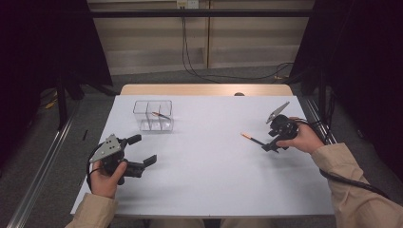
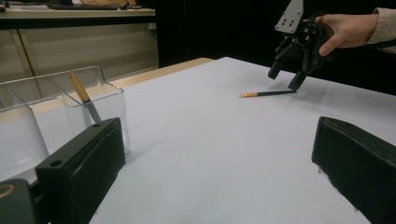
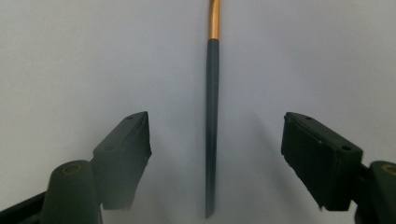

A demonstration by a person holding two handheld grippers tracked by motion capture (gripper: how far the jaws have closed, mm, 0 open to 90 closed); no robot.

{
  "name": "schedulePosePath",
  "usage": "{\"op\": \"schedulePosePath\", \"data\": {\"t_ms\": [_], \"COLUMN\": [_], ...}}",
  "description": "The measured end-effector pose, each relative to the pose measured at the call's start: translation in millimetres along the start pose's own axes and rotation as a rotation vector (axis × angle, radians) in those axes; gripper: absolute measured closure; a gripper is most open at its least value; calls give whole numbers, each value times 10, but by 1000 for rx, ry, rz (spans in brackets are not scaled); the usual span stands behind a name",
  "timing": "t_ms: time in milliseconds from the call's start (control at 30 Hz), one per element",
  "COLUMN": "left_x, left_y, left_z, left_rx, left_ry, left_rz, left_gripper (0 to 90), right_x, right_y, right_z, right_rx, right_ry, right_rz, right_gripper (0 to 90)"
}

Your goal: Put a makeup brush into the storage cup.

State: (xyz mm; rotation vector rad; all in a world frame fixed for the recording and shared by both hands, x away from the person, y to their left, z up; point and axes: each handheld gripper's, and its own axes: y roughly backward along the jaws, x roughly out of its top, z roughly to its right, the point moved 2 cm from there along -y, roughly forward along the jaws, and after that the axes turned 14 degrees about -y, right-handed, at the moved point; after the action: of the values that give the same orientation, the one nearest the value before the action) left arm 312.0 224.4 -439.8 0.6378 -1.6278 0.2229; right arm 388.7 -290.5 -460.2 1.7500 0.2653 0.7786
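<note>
Pencil (image 3: 212, 126) flat on table (image 1: 204, 161), right of centre, between right gripper (image 3: 215, 154) pads, untouched; long axis runs straight ahead of jaws. Jaws apart, nothing gripped. Left gripper (image 1: 145, 149) open, far off.

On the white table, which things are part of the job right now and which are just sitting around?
In the job:
- dark pencil with orange end, lying flat between the open jaws of the right gripper
- clear divided holder, with a similar pencil leaning inside

Just about:
- left gripper, open and holding nothing
- black cables on the floor behind
</note>
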Motion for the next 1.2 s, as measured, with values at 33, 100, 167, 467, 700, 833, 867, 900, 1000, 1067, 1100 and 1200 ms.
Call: {"op": "schedulePosePath", "data": {"t_ms": [33,100,167,467,700,833,867,900,1000,1067,1100,1200], "left_x": [0,0,0,-4,-7,-14,-14,-13,-10,-13,-15,-13], "left_y": [-1,-1,-1,-6,-21,-27,-26,-26,-25,-24,-25,-24], "left_z": [-1,0,-1,2,9,6,5,3,3,1,1,0], "left_rx": [-1,-1,-2,-2,-9,-12,-10,-9,-10,-10,-11,-9], "left_ry": [-1,-1,0,3,2,2,2,1,-1,-2,-3,-4], "left_rz": [1,0,2,-1,-5,-6,-7,-7,-8,-10,-10,-11], "left_gripper": [25,25,26,27,28,29,29,29,30,30,30,31], "right_x": [0,-2,-3,-22,-47,-55,-58,-60,-61,-54,-51,-42], "right_y": [-5,-14,-23,-46,-55,-70,-73,-80,-100,-98,-98,-102], "right_z": [0,2,0,3,34,41,35,36,32,33,31,17], "right_rx": [5,7,10,8,-8,-15,-18,-17,-16,-17,-20,-26], "right_ry": [4,7,12,40,59,62,57,61,64,66,65,73], "right_rz": [-6,-19,-26,-72,-101,-112,-121,-130,-138,-141,-145,-155], "right_gripper": [265,284,314,425,473,514,525,530,547,570,579,611]}}
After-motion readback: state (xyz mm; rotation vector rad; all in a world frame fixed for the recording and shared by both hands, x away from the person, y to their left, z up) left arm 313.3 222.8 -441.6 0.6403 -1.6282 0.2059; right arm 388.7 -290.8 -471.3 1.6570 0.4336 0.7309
